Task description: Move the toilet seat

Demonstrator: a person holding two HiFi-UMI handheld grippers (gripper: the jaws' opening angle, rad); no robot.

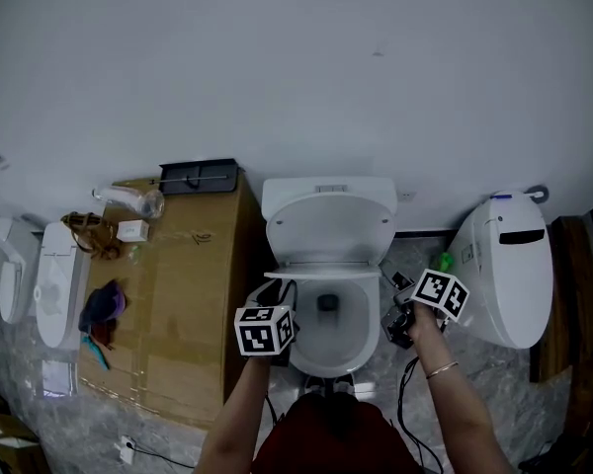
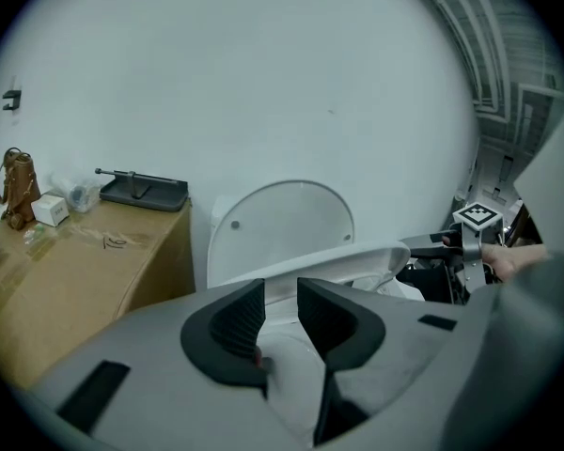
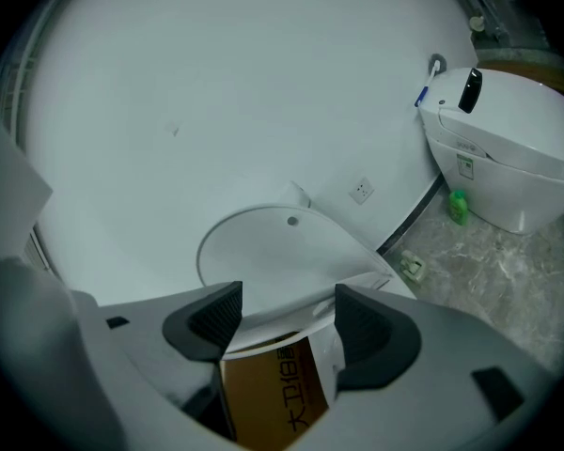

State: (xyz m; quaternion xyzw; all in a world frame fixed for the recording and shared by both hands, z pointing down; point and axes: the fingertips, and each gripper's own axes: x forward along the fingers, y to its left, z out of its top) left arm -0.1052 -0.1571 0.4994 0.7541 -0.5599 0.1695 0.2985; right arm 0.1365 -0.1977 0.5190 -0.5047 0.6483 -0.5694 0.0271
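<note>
Head view looks down on a white toilet (image 1: 326,336) with its lid (image 1: 328,220) raised against the wall. A big cardboard box (image 1: 178,294) stands just to its left and a second toilet (image 1: 504,265) to its right. The toilet seat (image 2: 310,263) is part-lifted, clear of the lid. The left gripper (image 2: 280,296) has its jaws a little apart at the bowl's left side. The right gripper (image 3: 289,303) is spread wide, with the seat's edge between its jaws. Dark print on the box seems to include "18".
</note>
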